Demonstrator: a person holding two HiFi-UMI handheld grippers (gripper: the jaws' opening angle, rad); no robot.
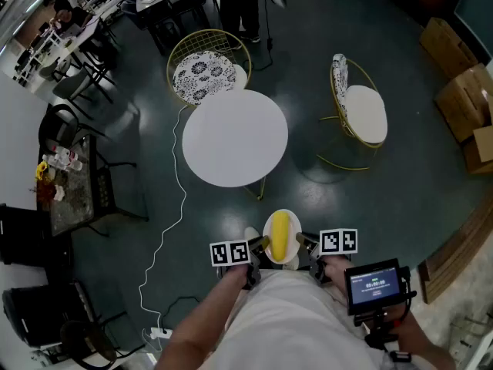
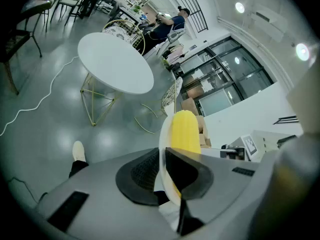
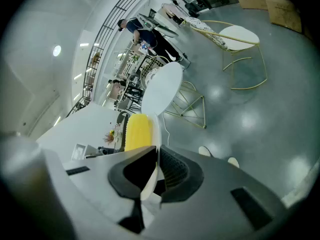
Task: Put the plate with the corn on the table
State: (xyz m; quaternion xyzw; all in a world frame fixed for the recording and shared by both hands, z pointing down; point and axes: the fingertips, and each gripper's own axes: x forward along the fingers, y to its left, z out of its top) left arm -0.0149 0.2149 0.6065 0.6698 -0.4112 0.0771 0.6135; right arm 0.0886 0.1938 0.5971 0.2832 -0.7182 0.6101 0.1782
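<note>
**Plate held in the air, short of the table, both grippers clenched on its rim**
The white round plate [image 1: 296,247] bearing the yellow corn cob [image 1: 280,233] hangs between the left gripper [image 1: 260,244] and the right gripper [image 1: 302,243], which grasp opposite edges. The round white table [image 1: 235,137] lies straight ahead, well apart, and the cob's long axis points toward its near edge.

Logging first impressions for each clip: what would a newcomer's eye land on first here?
The bright yellow corn cob lies on a white plate held low in front of the person, with the left gripper and right gripper each shut on opposite rims. Ahead, a round white table stands out against the dark floor, with one gold wire chair at its far side and another to its right.
</note>
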